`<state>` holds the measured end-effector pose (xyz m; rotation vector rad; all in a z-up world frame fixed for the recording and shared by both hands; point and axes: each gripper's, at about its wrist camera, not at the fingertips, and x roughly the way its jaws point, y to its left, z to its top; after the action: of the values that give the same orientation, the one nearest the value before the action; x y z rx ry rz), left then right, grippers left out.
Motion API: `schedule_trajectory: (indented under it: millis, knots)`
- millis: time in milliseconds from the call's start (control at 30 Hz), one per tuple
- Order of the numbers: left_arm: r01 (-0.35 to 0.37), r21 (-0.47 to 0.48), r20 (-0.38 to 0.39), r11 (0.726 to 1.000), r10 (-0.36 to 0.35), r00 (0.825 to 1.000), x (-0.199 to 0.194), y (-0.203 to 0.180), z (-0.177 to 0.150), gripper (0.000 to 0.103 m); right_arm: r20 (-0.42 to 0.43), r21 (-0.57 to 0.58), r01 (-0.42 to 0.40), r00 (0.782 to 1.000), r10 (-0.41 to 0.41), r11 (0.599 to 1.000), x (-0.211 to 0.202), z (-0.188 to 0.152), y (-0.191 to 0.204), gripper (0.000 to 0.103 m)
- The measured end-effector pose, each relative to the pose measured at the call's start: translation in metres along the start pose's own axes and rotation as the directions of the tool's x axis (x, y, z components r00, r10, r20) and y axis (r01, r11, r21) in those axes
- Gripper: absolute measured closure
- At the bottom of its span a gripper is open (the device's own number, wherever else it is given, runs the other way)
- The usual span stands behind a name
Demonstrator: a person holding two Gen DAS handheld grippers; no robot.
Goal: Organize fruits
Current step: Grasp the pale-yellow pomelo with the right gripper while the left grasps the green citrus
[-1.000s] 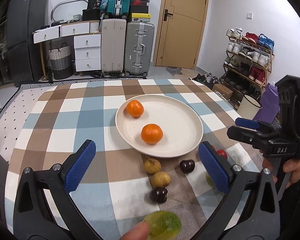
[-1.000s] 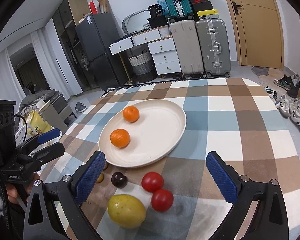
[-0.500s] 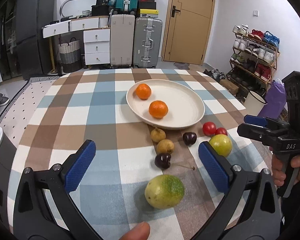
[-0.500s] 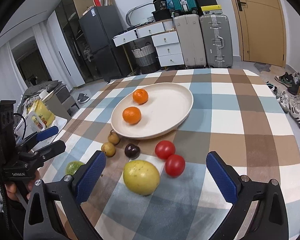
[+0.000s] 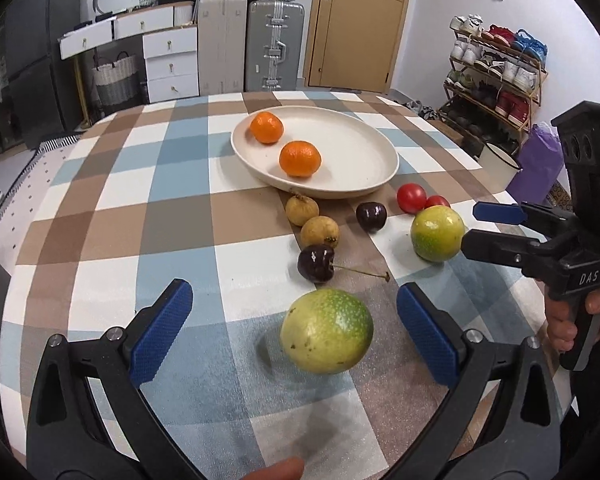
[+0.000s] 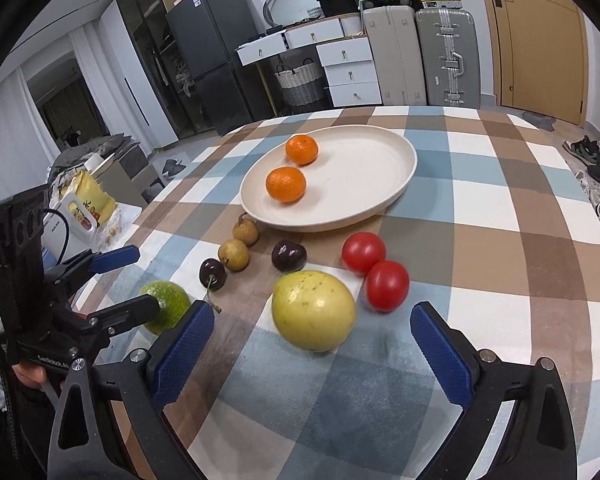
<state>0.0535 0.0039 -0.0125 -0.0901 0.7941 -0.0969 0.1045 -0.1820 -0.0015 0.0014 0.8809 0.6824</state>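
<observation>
Both views have pulled back — plate (image 5: pixel 380 148) holds two oranges (image 5: pixel 300 159).

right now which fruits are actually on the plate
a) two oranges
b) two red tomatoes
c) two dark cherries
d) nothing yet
a: only the two oranges sit on the cream plate; the tomatoes, cherries and the other fruits lie on the checked cloth in front of it.
</observation>
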Motion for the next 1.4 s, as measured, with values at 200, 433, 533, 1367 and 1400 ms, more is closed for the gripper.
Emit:
schedule_trajectory:
  millis: [200,433,533,1367,1400]
  knots:
    - [0.025,-0.003,-0.049,1.000,-0.025,0.998,0.007,0.008,-0.004,0.007,-0.036,-0.007,-0.013,0.999,0.013,1.000,0.009,-0.003,0.007,0.005]
    - [0.066,0.005,-0.071,0.998,-0.066,0.995,0.009,0.009,-0.008,0.010,-0.081,-0.006,-0.015,0.997,0.014,1.000,0.020,-0.006,0.013,0.015]
    - [0.081,0.016,-0.074,0.997,-0.079,0.994,0.009,0.006,-0.009,0.010,-0.092,-0.012,-0.009,0.996,0.007,1.000,0.023,-0.006,0.015,0.017]
    - [0.167,0.039,-0.102,0.985,-0.162,0.981,0.014,0.000,-0.017,0.056,-0.102,-0.020,0.052,0.993,-0.054,0.998,0.035,-0.003,0.011,0.052]
    - [0.165,0.036,-0.099,0.986,-0.161,0.982,0.014,0.000,-0.016,0.056,-0.102,-0.019,0.049,0.993,-0.051,0.999,0.035,-0.003,0.011,0.052]
